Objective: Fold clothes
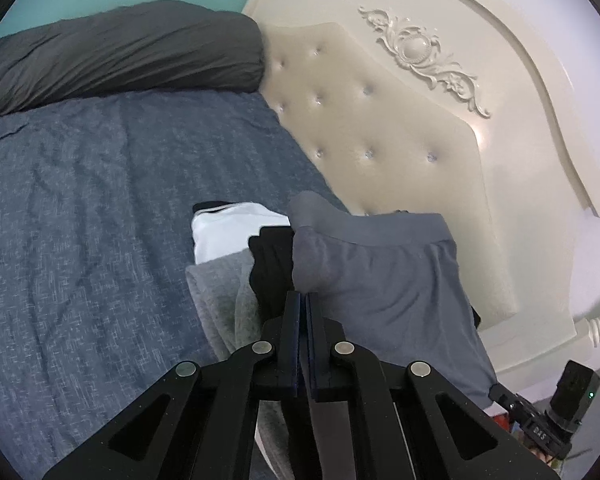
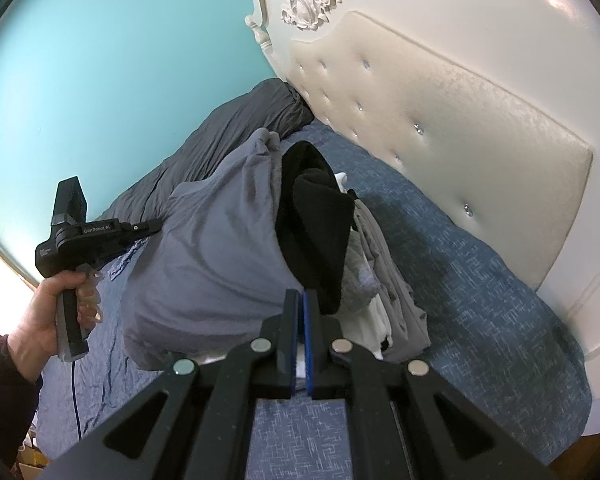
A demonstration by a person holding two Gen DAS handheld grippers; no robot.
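grey garment (image 1: 384, 280) hiding most of clothes pile (image 1: 236, 240) behind it

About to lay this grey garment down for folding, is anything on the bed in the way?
Yes: a pile of clothes, black piece on top, lies on the bedspread right beside the held grey garment, near the headboard.

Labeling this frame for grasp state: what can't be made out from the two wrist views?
- Left wrist view: whether the left hand-held gripper pinches the grey garment; its closed fingers hide the contact.
- Right wrist view: whether the right hand-held gripper holds cloth; the tips end at the fabric edge.
- Both views: the pile's lower layers, covered by the black garment.
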